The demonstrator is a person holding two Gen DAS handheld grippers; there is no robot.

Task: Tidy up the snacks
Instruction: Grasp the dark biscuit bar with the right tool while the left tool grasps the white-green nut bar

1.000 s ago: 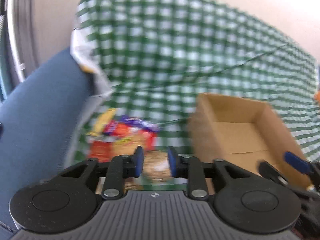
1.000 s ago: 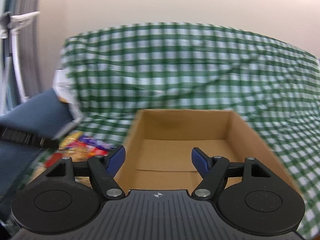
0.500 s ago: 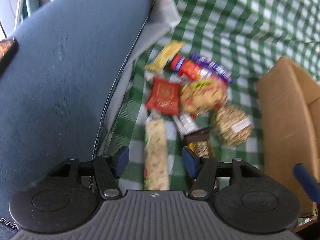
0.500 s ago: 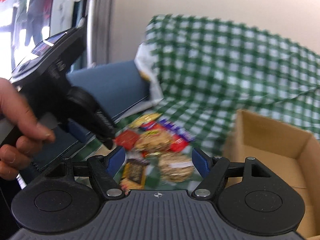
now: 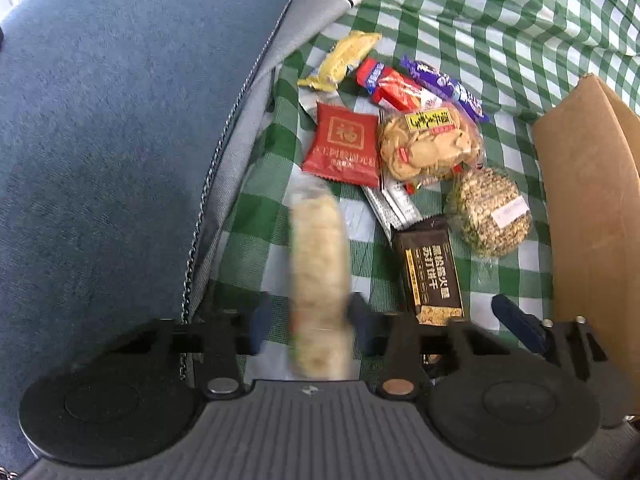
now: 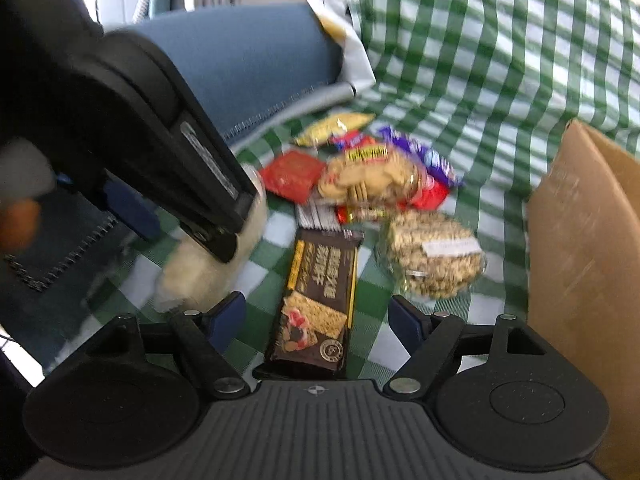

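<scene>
The left gripper has its fingers on either side of the pale rice-cracker pack. Its left is walled by the blue cushion; ahead lie the red packet and cookie bag. To its right the right gripper straddles the dark biscuit pack, with the cardboard box blocking beyond; bare checked cloth lies ahead.

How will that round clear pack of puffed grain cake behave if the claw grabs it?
The round grain cake pack looks light and brittle, so a hard squeeze would probably crumble it. Its clear glossy wrap may slip. It lies flat on the checked cloth, so it is unlikely to roll.
</scene>
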